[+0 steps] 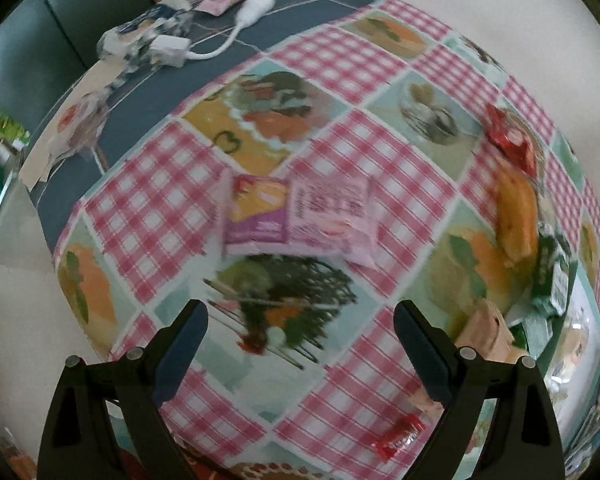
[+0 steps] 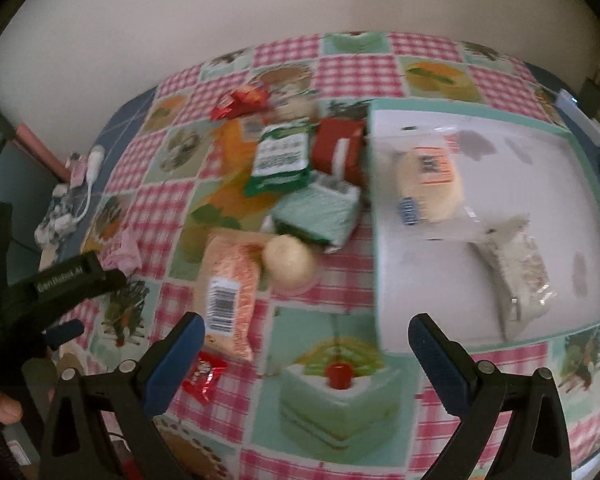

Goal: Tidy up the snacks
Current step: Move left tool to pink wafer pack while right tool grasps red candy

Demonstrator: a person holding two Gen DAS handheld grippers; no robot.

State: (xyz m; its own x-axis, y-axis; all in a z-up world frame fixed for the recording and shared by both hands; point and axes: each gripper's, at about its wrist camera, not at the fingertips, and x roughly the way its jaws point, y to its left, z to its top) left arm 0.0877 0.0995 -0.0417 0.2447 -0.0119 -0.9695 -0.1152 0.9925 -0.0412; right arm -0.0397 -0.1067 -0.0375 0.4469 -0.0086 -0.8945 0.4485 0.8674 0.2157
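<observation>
My left gripper (image 1: 302,320) hangs open over the patterned tablecloth with nothing between its fingers. Just beyond it lie two pink snack packets (image 1: 296,216) side by side. To its right are a red packet (image 1: 508,136), an orange one (image 1: 516,216) and green ones (image 1: 548,288). My right gripper (image 2: 306,324) is open and empty too, near the left front corner of a white tray with a teal rim (image 2: 588,168). The tray holds a clear-wrapped bun (image 2: 428,184) and a grainy packet (image 2: 516,264). Left of the tray is a pile: an orange barcoded packet (image 2: 228,292), a round bun (image 2: 290,264) and green packets (image 2: 280,156).
A red box (image 2: 338,150) and a small red candy (image 2: 202,376) belong to the pile. A white charger with its cable (image 1: 256,8) and crumpled wrappers (image 1: 140,40) lie on the dark blue surface beyond the cloth. The wall runs behind the table. The left tool's black housing (image 2: 72,280) shows at the left.
</observation>
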